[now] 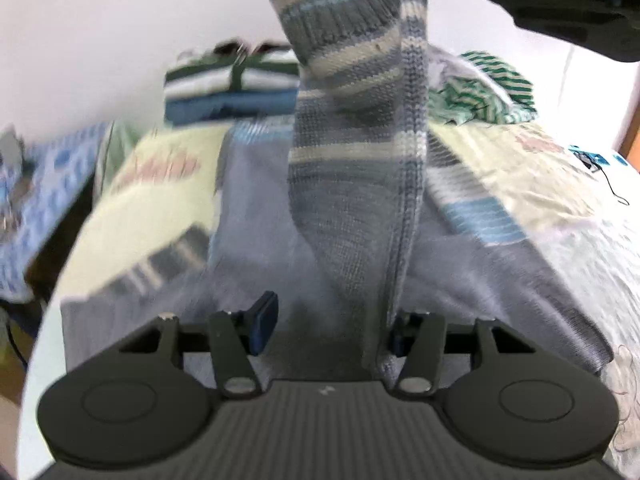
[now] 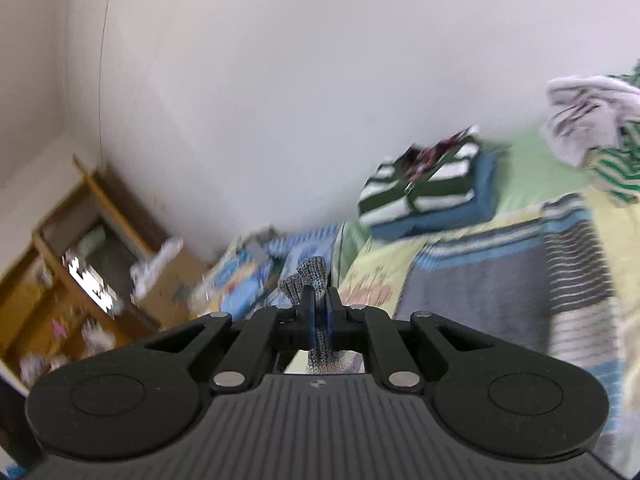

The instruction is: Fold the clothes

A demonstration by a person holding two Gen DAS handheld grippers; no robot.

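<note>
A grey-blue knitted sweater (image 1: 256, 240) with cream and blue stripes lies spread on the bed. One sleeve (image 1: 352, 128) hangs stretched upward from it. My right gripper (image 2: 319, 312) is shut on the sleeve's cuff (image 2: 310, 276), and its body shows at the top right of the left wrist view (image 1: 568, 4). My left gripper (image 1: 332, 324) is open just above the sweater body, with the hanging sleeve between its fingers, close to the right finger. The sweater also shows in the right wrist view (image 2: 500, 272).
A stack of folded striped clothes (image 1: 232, 88) sits at the back of the bed by the white wall. A pile of unfolded green-striped clothes (image 1: 488, 88) lies at the back right. A wooden shelf unit (image 2: 80, 248) stands left of the bed.
</note>
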